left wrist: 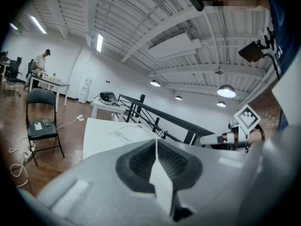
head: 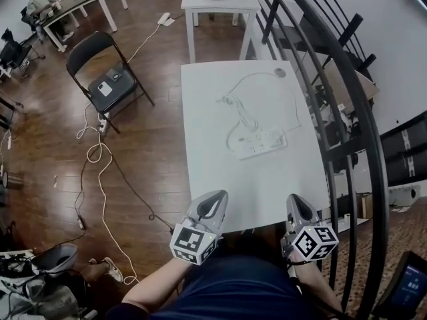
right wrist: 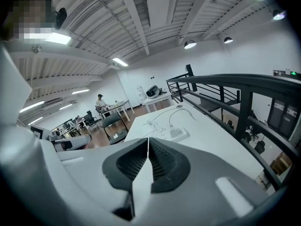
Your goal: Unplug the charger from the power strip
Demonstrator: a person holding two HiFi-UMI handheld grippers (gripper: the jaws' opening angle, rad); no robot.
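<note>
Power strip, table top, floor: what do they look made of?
Power strip: likely moulded plastic, smooth white, going by the uniform white casing.
Table top: probably laminate or painted board, matte white, with an even tone and no grain.
Floor: wood or wood-look planks, brown, with visible plank lines and a faint sheen.

folding chair (head: 89,47), black railing (head: 370,119), floor cables (head: 105,199)

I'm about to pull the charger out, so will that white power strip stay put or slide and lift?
The power strip looks like light plastic lying loose on the smooth white table, so it will probably slide or lift with a pull. The thin cables look floppy and likely won't anchor it.
</note>
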